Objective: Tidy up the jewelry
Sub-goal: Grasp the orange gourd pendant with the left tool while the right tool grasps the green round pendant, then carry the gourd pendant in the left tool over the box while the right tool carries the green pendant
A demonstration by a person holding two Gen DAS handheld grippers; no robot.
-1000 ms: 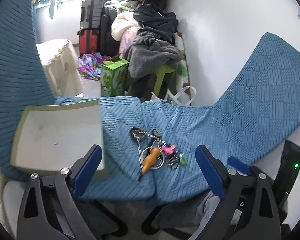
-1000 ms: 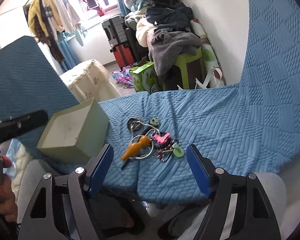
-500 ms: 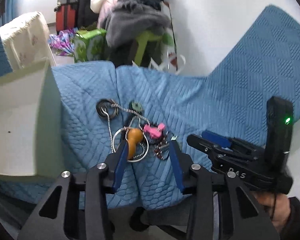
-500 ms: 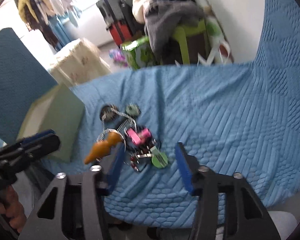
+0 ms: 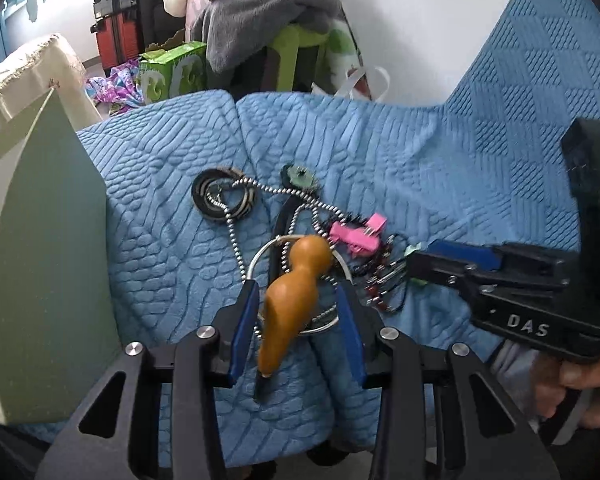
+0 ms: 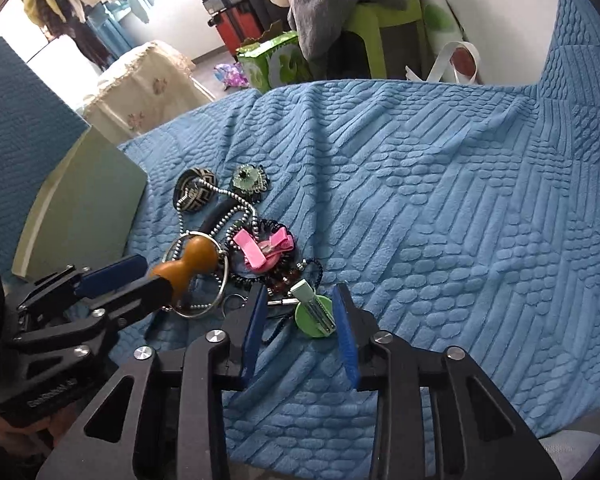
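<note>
A tangle of jewelry lies on a blue quilted cover: an orange gourd pendant (image 5: 294, 296) on a silver ring (image 6: 196, 276), a beaded chain (image 5: 236, 220), a dark patterned bangle (image 5: 223, 194), a pink bow clip (image 6: 266, 246), a green flower brooch (image 6: 249, 178) and a green disc clip (image 6: 314, 314). My left gripper (image 5: 296, 300) is open, its blue pads either side of the gourd. My right gripper (image 6: 300, 304) is open, its pads either side of the green disc clip. A pale green box (image 5: 48, 216) stands at the left.
The blue cover (image 6: 440, 208) rises up at the right. Behind the cover are a green stool with a grey blanket (image 5: 268, 12), a green carton (image 5: 172, 72), suitcases (image 5: 116, 16) and a cream covered stand (image 6: 148, 76).
Both grippers have moved forward and down onto the jewelry pile and have narrowed. The left now straddles the gourd, the right the green disc clip.
</note>
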